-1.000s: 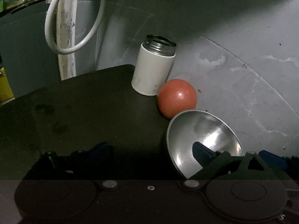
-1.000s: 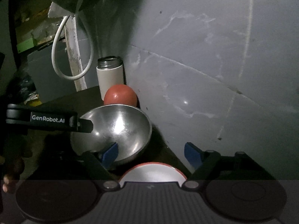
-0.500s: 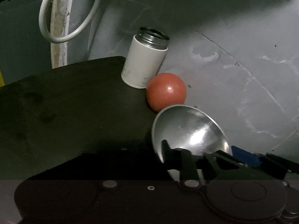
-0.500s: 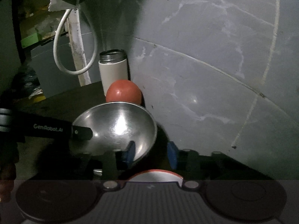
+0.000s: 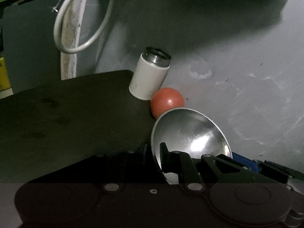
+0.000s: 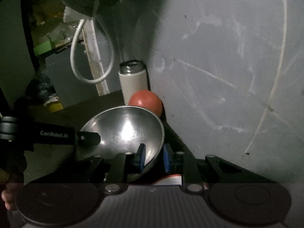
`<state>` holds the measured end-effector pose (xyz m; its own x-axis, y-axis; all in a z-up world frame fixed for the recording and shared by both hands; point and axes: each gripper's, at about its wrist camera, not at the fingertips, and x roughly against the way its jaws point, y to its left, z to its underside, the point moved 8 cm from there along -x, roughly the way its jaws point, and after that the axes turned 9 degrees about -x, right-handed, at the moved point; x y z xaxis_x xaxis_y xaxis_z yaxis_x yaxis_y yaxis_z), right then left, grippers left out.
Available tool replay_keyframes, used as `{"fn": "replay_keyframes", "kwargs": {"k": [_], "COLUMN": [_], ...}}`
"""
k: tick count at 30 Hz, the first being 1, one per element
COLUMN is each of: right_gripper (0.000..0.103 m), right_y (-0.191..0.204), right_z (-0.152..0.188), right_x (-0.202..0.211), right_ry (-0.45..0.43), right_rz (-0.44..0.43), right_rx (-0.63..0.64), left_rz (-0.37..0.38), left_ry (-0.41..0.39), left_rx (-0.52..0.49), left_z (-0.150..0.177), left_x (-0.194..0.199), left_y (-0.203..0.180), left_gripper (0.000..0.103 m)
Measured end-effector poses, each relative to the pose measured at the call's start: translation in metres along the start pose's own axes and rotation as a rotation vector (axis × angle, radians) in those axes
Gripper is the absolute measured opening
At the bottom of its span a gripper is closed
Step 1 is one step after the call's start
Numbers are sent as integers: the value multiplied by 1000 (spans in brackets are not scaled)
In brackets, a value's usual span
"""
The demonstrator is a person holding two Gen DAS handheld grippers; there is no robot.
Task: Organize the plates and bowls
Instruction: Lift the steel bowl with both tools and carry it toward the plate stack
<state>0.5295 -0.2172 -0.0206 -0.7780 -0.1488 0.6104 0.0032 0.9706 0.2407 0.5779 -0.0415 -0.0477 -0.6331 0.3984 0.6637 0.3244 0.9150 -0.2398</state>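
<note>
At the steel bowl (image 6: pixel 123 131), both grippers are on its rim: the left gripper (image 5: pixel 153 157) is clamped on the near-left edge, one finger inside, the other hidden behind the wall, jaws squeezed nearly together on the thin metal. The right gripper (image 6: pixel 153 156) straddles the near-right rim with a blue pad each side; its jaws are closing on the wall and the gap is almost gone. In the right wrist view the left gripper (image 6: pixel 88 138) shows as a black bar reaching in from the left onto the bowl edge. The bowl sits tilted, mouth toward the cameras, at the back of the dark bench (image 5: pixel 66 114) close to the grey wall (image 6: pixel 218 66). Just behind it, touching or nearly so, is a red ball (image 6: pixel 146 102), and behind that a white flask with an open steel mouth (image 6: pixel 134 81). A white dish with a red rim (image 6: pixel 171 178) peeks out under the right gripper, mostly hidden; can't tell if it's a plate or a bowl. Step in hand, as I read it: two-handed pickup of the steel bowl. Next move calls for a level lift with both grips in sync, clear of the ball and flask, then likely a stack with the red-rimmed dish. Thin slick rim, so slip is the risk.
</note>
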Motion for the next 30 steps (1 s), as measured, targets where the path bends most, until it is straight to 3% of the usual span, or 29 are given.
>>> {"fn": "replay_keyframes", "kwargs": {"k": [12, 21, 30], "right_gripper": [22, 22, 24], "right_y": [10, -3, -38], "right_z": [6, 52, 111], "right_x": [90, 159, 211], "right_ry": [-61, -47, 12], "right_rz": [-54, -55, -23], "right_rx": [-30, -39, -81], "left_rz": [27, 105, 142], "left_ry": [-16, 49, 166], "left_rx": [8, 94, 46], "left_z": [32, 97, 163], "left_x": [80, 114, 120], "left_y": [-38, -72, -114], "left_gripper": [14, 14, 14]}}
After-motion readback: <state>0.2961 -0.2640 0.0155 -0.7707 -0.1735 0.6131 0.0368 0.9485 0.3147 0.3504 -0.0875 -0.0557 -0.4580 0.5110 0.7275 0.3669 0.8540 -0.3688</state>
